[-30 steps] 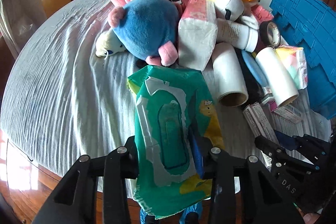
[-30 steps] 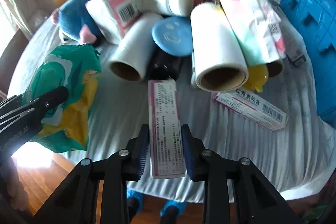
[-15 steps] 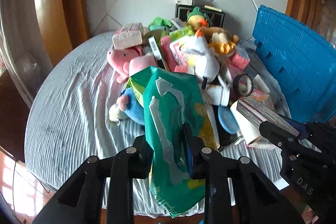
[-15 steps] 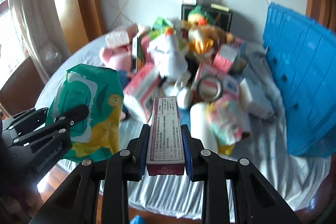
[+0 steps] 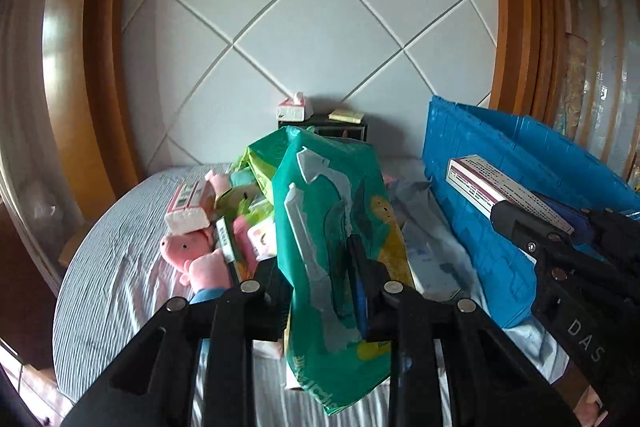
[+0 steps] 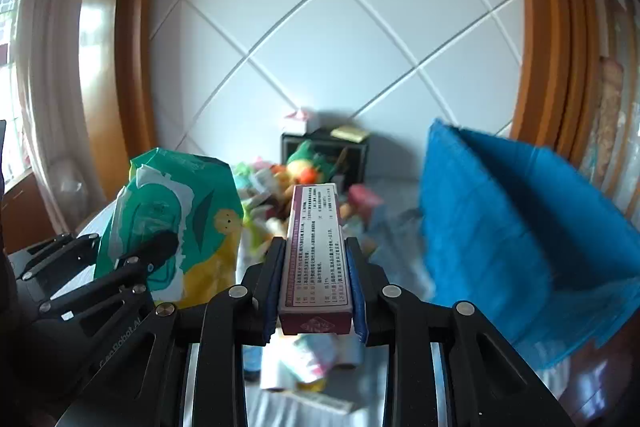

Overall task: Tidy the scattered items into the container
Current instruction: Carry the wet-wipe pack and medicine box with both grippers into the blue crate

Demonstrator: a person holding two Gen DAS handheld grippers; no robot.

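Two grippers are raised above the bed (image 5: pixel 120 267), each clamped on something. The left gripper (image 5: pixel 320 267) pinches a green wipes pack (image 5: pixel 332 227), which hangs upright between its jaws. The right gripper (image 6: pixel 314 275) grips a long white and maroon box (image 6: pixel 316 247). The blue crate (image 5: pixel 520 187) stands at the right, near the pile of toys and packets (image 5: pixel 216 223).
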